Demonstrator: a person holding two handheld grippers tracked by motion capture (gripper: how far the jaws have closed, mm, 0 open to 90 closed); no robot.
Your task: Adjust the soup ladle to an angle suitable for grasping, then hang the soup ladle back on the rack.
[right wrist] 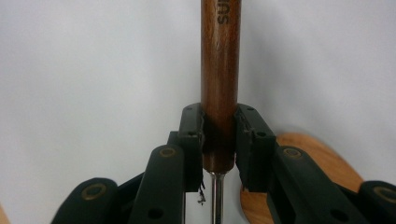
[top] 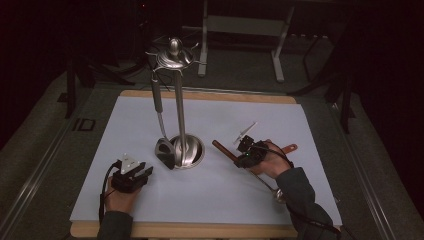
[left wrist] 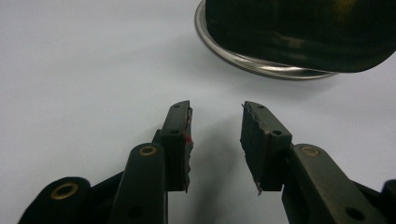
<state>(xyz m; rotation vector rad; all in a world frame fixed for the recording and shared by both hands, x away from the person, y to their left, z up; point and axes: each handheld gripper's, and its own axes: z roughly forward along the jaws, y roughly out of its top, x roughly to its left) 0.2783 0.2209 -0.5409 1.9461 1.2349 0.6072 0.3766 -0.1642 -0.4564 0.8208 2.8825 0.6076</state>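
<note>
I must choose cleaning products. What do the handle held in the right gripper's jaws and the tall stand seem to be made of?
The handle looks like dark brown varnished wood: grain lines and a soft sheen show, and a thin bright metal shaft leaves its end. The stand seems polished metal, perhaps steel: silvery, with mirror-like reflections on its round base.

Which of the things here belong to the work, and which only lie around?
In use:
- wooden-handled utensil, clamped in the right gripper
- utensil stand, one ladle already hanging

Just lying about:
- wooden spatula on the table
- left gripper, open, idle
</note>
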